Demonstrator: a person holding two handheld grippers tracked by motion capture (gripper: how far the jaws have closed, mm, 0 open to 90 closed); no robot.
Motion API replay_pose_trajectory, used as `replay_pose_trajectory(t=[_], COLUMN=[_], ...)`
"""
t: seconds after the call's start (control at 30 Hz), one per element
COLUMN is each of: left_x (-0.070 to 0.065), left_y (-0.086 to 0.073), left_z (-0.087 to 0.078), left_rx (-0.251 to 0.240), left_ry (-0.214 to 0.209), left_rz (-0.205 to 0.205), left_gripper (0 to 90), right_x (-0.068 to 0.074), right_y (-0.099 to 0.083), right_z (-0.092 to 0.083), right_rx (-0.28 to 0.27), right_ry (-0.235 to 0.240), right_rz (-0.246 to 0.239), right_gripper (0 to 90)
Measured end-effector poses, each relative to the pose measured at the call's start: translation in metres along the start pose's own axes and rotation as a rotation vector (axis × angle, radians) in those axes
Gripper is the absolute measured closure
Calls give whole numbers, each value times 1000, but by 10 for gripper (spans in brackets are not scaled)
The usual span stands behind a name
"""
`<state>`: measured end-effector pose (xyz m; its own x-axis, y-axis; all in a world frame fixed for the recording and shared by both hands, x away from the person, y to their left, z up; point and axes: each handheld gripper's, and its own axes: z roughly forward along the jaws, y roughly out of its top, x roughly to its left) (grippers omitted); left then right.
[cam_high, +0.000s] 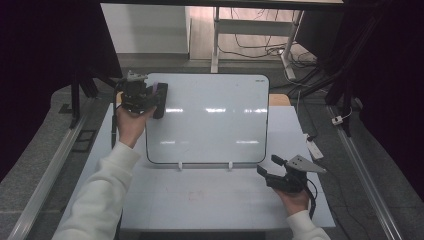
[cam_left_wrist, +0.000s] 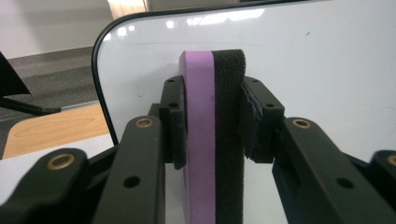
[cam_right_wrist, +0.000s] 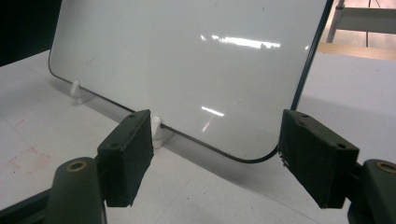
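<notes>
The eraser (cam_left_wrist: 212, 135), a purple foam block with a black felt face, stood clamped between the jaws of the left gripper (cam_high: 159, 100), whose pads pressed on its two broad sides. It sat at the upper left corner of the whiteboard (cam_high: 210, 120), its felt side toward the board; the left gripper view showed it right at the white surface, though actual contact could not be told. The board leaned upright on two small white feet (cam_high: 180, 165) on the pale table (cam_high: 200, 200), its face bare and glossy with lamp reflections. The right gripper (cam_high: 267, 167) rested near the board's lower right corner, jaws spread wide with nothing between them, apart from the black rim. Open table lay in front of the board. Beyond the table's far edge were cables (cam_high: 260, 47) and a desk frame (cam_high: 216, 40) on the floor.
</notes>
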<state>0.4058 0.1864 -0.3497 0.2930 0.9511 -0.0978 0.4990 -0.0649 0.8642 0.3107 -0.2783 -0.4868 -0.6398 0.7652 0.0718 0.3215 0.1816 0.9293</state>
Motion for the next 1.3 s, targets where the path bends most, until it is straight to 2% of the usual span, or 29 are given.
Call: replay_pose_trajectory(t=[0.17, 0.27, 0.57, 0.67, 0.83, 0.97, 1.3], left_x=[-3, -3, -4, -4, -6, -4, 4], left_y=[-1, -2, -7, -9, -23, -44, -94], left_z=[1, 1, -2, -8, -25, -35, -45], left_rx=[-9, -16, -38, -59, -78, -71, -10], left_ry=[6, -4, -20, -40, -107, -200, -305], left_rz=[11, 10, 29, 41, 89, 110, 127], left_gripper=[631, 616, 481, 432, 405, 381, 363], right_x=[0, 0, -1, -1, -3, -7, -13], right_y=[0, 0, 0, 0, 0, 0, -2], right_z=[0, 0, -1, -1, -3, -4, -3], right_rx=[0, -1, -2, -1, -2, 6, 52], right_ry=[1, 0, -5, -6, -2, 2, 16], right_rz=[0, 1, 4, 3, 0, -1, -32], right_gripper=[258, 258, 257, 257, 258, 259, 266])
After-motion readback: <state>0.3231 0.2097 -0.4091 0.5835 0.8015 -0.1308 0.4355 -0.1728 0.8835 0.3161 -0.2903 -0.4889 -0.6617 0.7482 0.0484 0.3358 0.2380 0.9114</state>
